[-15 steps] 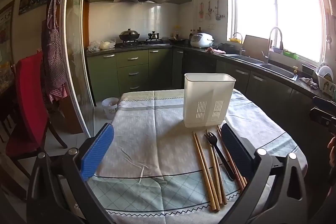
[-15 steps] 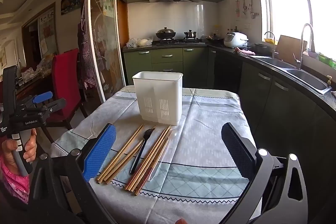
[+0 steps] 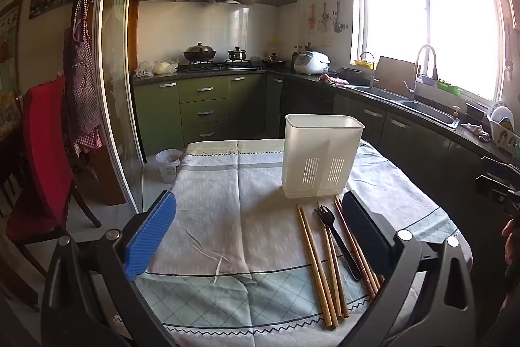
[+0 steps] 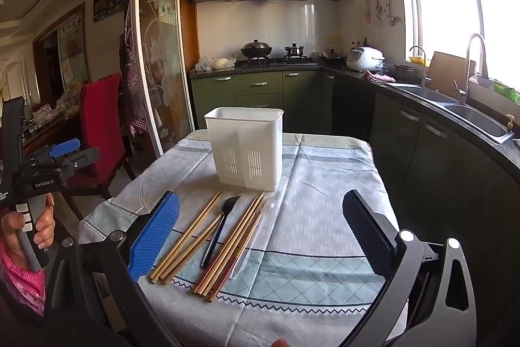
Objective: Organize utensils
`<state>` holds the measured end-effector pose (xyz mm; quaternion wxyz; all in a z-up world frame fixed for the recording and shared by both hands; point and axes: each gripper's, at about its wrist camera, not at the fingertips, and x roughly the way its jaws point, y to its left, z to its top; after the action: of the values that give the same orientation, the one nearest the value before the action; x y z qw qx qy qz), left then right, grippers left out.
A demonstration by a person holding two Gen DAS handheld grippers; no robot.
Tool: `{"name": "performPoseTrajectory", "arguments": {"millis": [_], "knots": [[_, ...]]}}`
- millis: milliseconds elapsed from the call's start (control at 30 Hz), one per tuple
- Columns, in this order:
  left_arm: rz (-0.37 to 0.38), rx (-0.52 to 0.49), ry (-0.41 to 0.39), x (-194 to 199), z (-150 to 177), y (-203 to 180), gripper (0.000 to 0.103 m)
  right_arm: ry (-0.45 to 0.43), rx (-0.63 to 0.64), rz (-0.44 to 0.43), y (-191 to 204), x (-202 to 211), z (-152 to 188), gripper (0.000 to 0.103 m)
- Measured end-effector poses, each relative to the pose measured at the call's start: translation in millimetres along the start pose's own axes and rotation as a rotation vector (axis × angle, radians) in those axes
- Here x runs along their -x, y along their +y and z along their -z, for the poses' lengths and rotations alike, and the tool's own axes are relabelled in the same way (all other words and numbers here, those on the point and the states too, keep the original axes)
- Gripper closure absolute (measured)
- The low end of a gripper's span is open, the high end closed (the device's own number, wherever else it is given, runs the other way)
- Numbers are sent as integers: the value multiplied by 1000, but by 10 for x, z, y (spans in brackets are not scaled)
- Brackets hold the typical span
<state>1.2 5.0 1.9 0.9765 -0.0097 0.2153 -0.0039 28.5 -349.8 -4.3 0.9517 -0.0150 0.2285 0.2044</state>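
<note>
A white plastic utensil holder [image 3: 321, 156] [image 4: 247, 148] stands upright on the clothed table. In front of it lie several wooden chopsticks [image 3: 317, 265] [image 4: 187, 236] and a black plastic fork [image 3: 338, 239] [image 4: 219, 226], side by side. A clear utensil [image 4: 248, 249] lies at the right of the bunch. My left gripper [image 3: 260, 236] is open and empty, above the table's near edge, left of the utensils. My right gripper [image 4: 260, 236] is open and empty, with the utensils near its left finger. The left gripper also shows at the left of the right wrist view [image 4: 65, 152].
The table [image 3: 211, 217] has a pale checked cloth. A red chair [image 3: 42, 158] stands to the left, next to a sliding glass door. A small white bin [image 3: 167, 165] is on the floor. Green kitchen cabinets, stove and sink [image 3: 422, 109] run behind and to the right.
</note>
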Motion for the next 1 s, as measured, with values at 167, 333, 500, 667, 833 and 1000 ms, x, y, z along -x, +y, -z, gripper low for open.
{"name": "performPoseTrajectory", "arguments": {"millis": [167, 333, 500, 667, 833, 1000], "knots": [[2, 4, 0, -3, 9, -1, 6, 5, -6, 0, -34, -19, 27, 4], [-1, 6, 1, 0, 13, -12, 6, 8, -8, 2, -46, -25, 27, 4], [1, 8, 4, 2, 13, -14, 6, 11, -10, 1, -54, -35, 32, 4], [3, 10, 9, -4, 18, -8, 6, 13, -12, 2, -56, -30, 21, 4], [6, 12, 11, -11, 23, -2, 6, 16, -13, 3, -59, -38, 21, 4], [6, 13, 12, -13, 29, 3, 6, 19, -13, 3, -61, -56, 32, 4]]}}
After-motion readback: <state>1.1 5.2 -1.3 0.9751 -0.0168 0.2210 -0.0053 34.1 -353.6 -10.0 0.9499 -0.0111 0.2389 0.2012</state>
